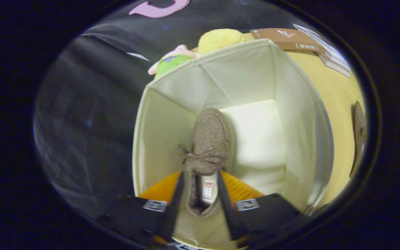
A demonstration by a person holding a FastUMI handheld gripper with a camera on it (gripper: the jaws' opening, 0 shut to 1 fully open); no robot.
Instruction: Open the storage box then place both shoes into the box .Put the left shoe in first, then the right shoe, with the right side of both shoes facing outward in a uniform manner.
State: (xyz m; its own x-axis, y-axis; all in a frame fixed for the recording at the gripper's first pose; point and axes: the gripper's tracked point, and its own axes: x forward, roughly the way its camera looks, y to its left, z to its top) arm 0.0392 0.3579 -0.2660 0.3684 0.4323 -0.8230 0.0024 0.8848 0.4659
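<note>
The open box point(290, 114) stands on the table point(335, 104), and down inside it the gripper point(200, 194) has its fingers clenched on the heel of a shoe point(210, 139), which looks soft, light and squashable, best held by its collar.

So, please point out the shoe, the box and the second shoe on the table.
Shoe point(212, 139): gripper view, on its fuzzy toe, ahead of the fingers gripping its heel sides.
Box point(304, 118): gripper view, on its inner side wall.
Second shoe point(359, 135): gripper view, on its side, beside the box.
</note>
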